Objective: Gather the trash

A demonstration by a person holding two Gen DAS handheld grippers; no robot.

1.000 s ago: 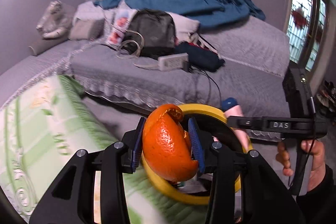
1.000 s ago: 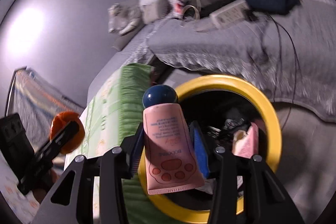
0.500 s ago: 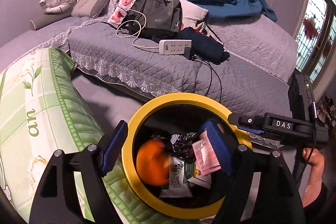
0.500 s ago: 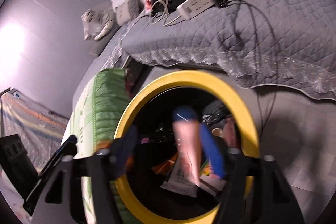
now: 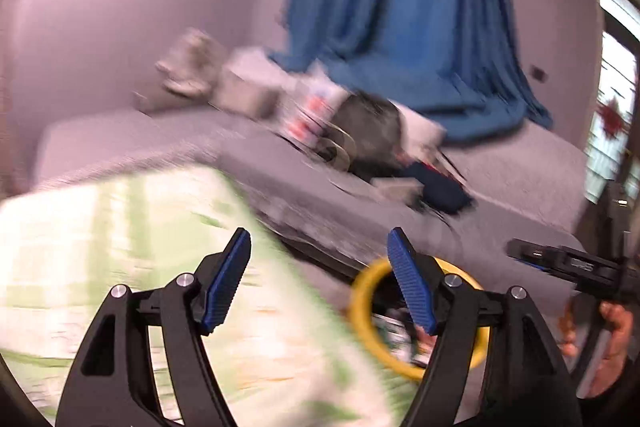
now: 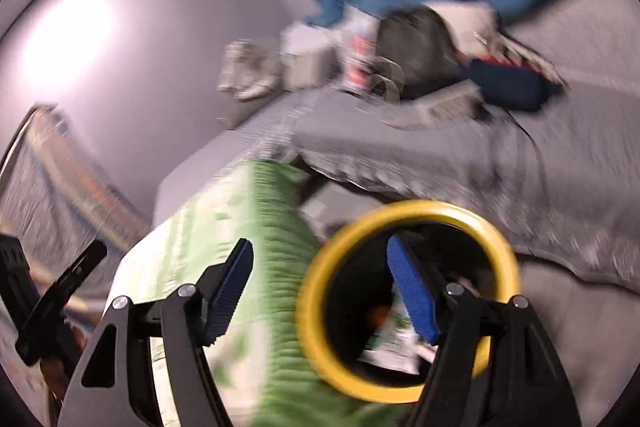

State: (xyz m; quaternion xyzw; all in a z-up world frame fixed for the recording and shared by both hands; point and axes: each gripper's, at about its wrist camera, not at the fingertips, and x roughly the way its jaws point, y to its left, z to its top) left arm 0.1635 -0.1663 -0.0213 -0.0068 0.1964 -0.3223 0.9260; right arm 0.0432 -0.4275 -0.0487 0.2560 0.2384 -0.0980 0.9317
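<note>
The yellow-rimmed trash bin (image 6: 404, 209) stands on the floor below my right gripper (image 6: 320, 251), which is open and empty. Inside the bin I make out an orange peel (image 6: 376, 313) and wrappers (image 6: 394, 341), all blurred. In the left wrist view the bin (image 5: 362, 291) sits low on the right, partly behind the right finger. My left gripper (image 5: 318, 239) is open with nothing between its pads, and its jaws are closing. It hangs over the green-and-white quilt (image 5: 120, 227), left of the bin.
A grey quilted bed (image 5: 520, 167) carries a dark backpack (image 6: 420, 43), a power strip and clothes. A blue curtain (image 5: 400, 7) hangs behind. The folded quilt (image 6: 256, 227) lies against the bin's left side. A hand (image 5: 612, 331) holds the right gripper's handle.
Both grippers opened: the orange peel and the pink tube dropped into the bin. Both have since lifted away, the left one swinging left over the quilt.
</note>
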